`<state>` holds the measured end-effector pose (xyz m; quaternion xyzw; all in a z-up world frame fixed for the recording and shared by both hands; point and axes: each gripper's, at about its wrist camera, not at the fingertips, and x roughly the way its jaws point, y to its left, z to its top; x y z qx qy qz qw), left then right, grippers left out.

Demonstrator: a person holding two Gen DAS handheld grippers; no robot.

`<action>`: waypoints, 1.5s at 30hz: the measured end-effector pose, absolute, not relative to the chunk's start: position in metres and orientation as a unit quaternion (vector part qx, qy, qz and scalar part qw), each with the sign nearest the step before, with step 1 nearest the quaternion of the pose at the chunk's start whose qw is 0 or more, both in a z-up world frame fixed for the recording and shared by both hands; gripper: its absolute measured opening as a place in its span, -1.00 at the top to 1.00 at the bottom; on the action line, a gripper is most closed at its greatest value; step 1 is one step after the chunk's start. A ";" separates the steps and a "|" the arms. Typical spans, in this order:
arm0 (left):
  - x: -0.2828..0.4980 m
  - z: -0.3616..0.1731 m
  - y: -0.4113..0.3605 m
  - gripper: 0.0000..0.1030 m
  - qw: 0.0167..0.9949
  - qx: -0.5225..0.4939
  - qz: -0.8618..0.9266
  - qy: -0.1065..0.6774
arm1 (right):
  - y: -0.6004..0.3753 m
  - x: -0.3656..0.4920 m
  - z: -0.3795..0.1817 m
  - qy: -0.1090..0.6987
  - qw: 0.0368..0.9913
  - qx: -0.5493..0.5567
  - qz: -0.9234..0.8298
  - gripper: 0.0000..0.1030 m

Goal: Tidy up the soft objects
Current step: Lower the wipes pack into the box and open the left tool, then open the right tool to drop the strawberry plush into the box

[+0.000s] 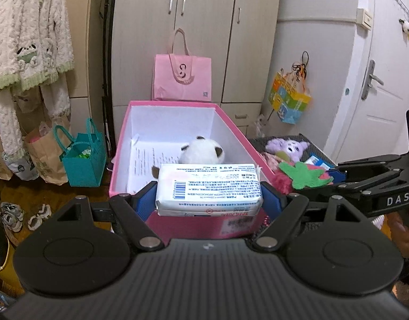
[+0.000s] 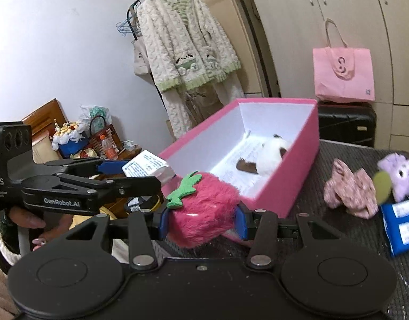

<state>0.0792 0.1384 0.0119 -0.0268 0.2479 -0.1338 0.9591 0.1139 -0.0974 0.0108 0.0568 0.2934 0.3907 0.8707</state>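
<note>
While both hands carry a load toward the pink box [image 1: 177, 106], the relation that matters is how each load lies against the box's open top: the box runs lengthwise away from the left gripper [image 1: 208, 200], so the tissue pack [image 1: 208, 186] clamped between its blue pads sits crosswise to that long axis, hanging just over the near end wall, with the panda plush [image 1: 201, 153] lying on printed paper on the box floor straight beyond it. The right gripper [image 2: 203, 221] is closed on a fuzzy strawberry plush [image 2: 201, 202], its green felt leaf on top, and from that side the box lies ahead and slightly right, its near corner just beside the plush. Judging from this, the left hand is nearer to a drop, needing only to go forward over the wall, while the right must cross the long side wall. Since the pack is almost as wide as the box inside, it probably has to go in squarely to clear both walls. Still outside the box, on the dark textured surface [image 2: 338, 154], lie a purple plush [image 2: 399, 176], a pink patterned cloth [image 2: 351, 189] and blue packets [image 2: 402, 226], well apart from either gripper. Around it all are pale cupboards [image 1: 204, 13], a pink tote bag [image 1: 183, 77], a hanging fleece robe [image 2: 185, 42] and a white door [image 1: 378, 53]
</note>
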 end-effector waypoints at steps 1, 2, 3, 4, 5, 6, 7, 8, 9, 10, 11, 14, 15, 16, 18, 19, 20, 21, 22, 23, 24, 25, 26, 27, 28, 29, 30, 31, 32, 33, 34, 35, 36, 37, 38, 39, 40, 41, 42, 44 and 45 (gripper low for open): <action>0.082 0.013 0.139 -0.54 0.960 -0.027 -0.133 0.246 | -0.095 0.116 0.014 0.290 0.871 0.056 0.394 -0.01; 0.085 0.014 0.139 -0.54 0.960 -0.027 -0.134 0.244 | -0.093 0.118 0.017 0.287 0.871 0.056 0.396 -0.01; 0.088 0.015 0.140 -0.54 0.961 -0.027 -0.134 0.242 | -0.091 0.122 0.020 0.283 0.871 0.056 0.397 -0.01; 0.092 0.016 0.140 -0.54 0.961 -0.027 -0.136 0.240 | -0.090 0.125 0.023 0.282 0.871 0.055 0.398 -0.01; 0.096 0.017 0.140 -0.54 0.961 -0.028 -0.137 0.239 | -0.088 0.128 0.025 0.281 0.872 0.055 0.397 -0.01; 0.101 0.018 0.140 -0.54 0.961 -0.028 -0.136 0.238 | -0.087 0.132 0.027 0.280 0.872 0.053 0.397 -0.01; 0.105 0.018 0.140 -0.54 0.962 -0.026 -0.136 0.237 | -0.084 0.137 0.030 0.280 0.872 0.046 0.399 -0.01; 0.111 0.018 0.140 -0.54 0.962 -0.022 -0.135 0.236 | -0.081 0.142 0.032 0.279 0.872 0.041 0.400 -0.01; 0.118 0.017 0.139 -0.54 0.963 -0.020 -0.130 0.236 | -0.080 0.150 0.034 0.279 0.874 0.040 0.396 -0.01; 0.124 0.017 0.140 -0.54 0.964 -0.015 -0.122 0.236 | -0.078 0.157 0.036 0.279 0.875 0.040 0.394 -0.01; 0.130 0.015 0.138 -0.54 0.965 -0.004 -0.113 0.236 | -0.078 0.164 0.037 0.278 0.876 0.040 0.392 -0.01; 0.150 0.010 0.137 -0.55 0.964 0.013 -0.094 0.249 | -0.073 0.187 0.035 0.285 0.877 0.045 0.384 -0.01; 0.158 0.009 0.137 -0.55 0.962 0.015 -0.096 0.257 | -0.071 0.195 0.033 0.289 0.877 0.046 0.381 -0.01; 0.164 0.008 0.137 -0.55 0.960 0.016 -0.098 0.263 | -0.069 0.203 0.032 0.294 0.876 0.047 0.379 -0.01; 0.177 0.005 0.137 -0.54 0.956 0.018 -0.098 0.274 | -0.064 0.217 0.029 0.302 0.874 0.052 0.377 -0.01; 0.181 0.004 0.137 -0.54 0.955 0.022 -0.098 0.279 | -0.061 0.222 0.027 0.307 0.873 0.052 0.377 -0.01; 0.187 0.003 0.136 -0.55 0.954 0.026 -0.097 0.284 | -0.058 0.229 0.026 0.311 0.871 0.053 0.375 -0.01; 0.192 0.003 0.136 -0.55 0.952 0.030 -0.098 0.289 | -0.055 0.235 0.025 0.316 0.871 0.054 0.373 -0.01; 0.196 0.002 0.137 -0.55 0.950 0.029 -0.100 0.294 | -0.051 0.242 0.025 0.321 0.869 0.054 0.373 -0.01; 0.202 0.002 0.138 -0.55 0.948 0.026 -0.101 0.301 | -0.048 0.248 0.025 0.325 0.867 0.055 0.373 -0.01; 0.208 0.002 0.139 -0.55 0.945 0.021 -0.105 0.310 | -0.046 0.253 0.025 0.329 0.866 0.056 0.373 -0.01; 0.214 0.001 0.141 -0.55 0.942 0.014 -0.108 0.318 | -0.043 0.259 0.026 0.332 0.865 0.056 0.373 -0.01; 0.219 0.000 0.144 -0.55 0.939 0.007 -0.110 0.325 | -0.040 0.264 0.026 0.335 0.864 0.056 0.373 -0.01; 0.223 -0.001 0.145 -0.55 0.938 0.004 -0.110 0.329 | -0.038 0.270 0.026 0.338 0.862 0.056 0.372 -0.01; 0.227 -0.002 0.145 -0.55 0.937 0.004 -0.108 0.331 | -0.035 0.274 0.026 0.342 0.861 0.055 0.373 -0.01; 0.231 -0.004 0.146 -0.55 0.937 0.002 -0.103 0.333 | -0.033 0.278 0.025 0.346 0.859 0.055 0.373 -0.01; 0.234 -0.005 0.147 -0.57 0.937 -0.002 -0.098 0.335 | -0.031 0.283 0.024 0.350 0.857 0.055 0.374 -0.01; 0.237 -0.007 0.147 -0.57 0.937 -0.006 -0.094 0.335 | -0.027 0.288 0.022 0.356 0.854 0.054 0.375 -0.05; 0.238 -0.009 0.148 -0.61 0.937 -0.009 -0.089 0.337 | -0.024 0.292 0.020 0.360 0.852 0.054 0.375 -0.07; 0.239 -0.011 0.148 -0.66 0.936 -0.008 -0.086 0.341 | -0.021 0.296 0.018 0.363 0.852 0.052 0.374 -0.08; 0.239 -0.012 0.147 -0.67 0.937 -0.005 -0.086 0.339 | -0.018 0.299 0.016 0.365 0.851 0.048 0.375 -0.10; 0.238 -0.012 0.147 -0.69 0.938 -0.005 -0.086 0.336 | -0.015 0.303 0.015 0.366 0.851 0.047 0.373 -0.12; 0.237 -0.012 0.147 -0.71 0.939 -0.005 -0.084 0.332 | -0.013 0.306 0.013 0.368 0.851 0.048 0.370 -0.16; 0.234 -0.011 0.147 -0.71 0.941 -0.003 -0.080 0.328 | -0.012 0.308 0.011 0.372 0.850 0.050 0.369 -0.19; 0.231 -0.010 0.146 -0.71 0.943 0.001 -0.080 0.324 | -0.013 0.309 0.009 0.375 0.848 0.054 0.370 -0.19; 0.228 -0.009 0.146 -0.71 0.944 0.005 -0.080 0.320 | -0.014 0.309 0.008 0.376 0.847 0.059 0.371 -0.19; 0.225 -0.007 0.146 -0.71 0.945 0.008 -0.082 0.317 | -0.016 0.308 0.008 0.377 0.846 0.064 0.372 -0.19; 0.221 -0.005 0.147 -0.71 0.946 0.009 -0.084 0.314 | -0.018 0.305 0.008 0.376 0.846 0.066 0.373 -0.19; 0.216 -0.003 0.148 -0.71 0.947 0.009 -0.085 0.310 | -0.020 0.302 0.008 0.374 0.846 0.065 0.373 -0.19; 0.206 0.003 0.150 -0.71 0.949 0.012 -0.086 0.303 | -0.025 0.295 0.012 0.369 0.849 0.064 0.373 -0.19; 0.200 0.006 0.151 -0.71 0.951 0.014 -0.086 0.298 | -0.028 0.291 0.014 0.366 0.851 0.063 0.372 -0.19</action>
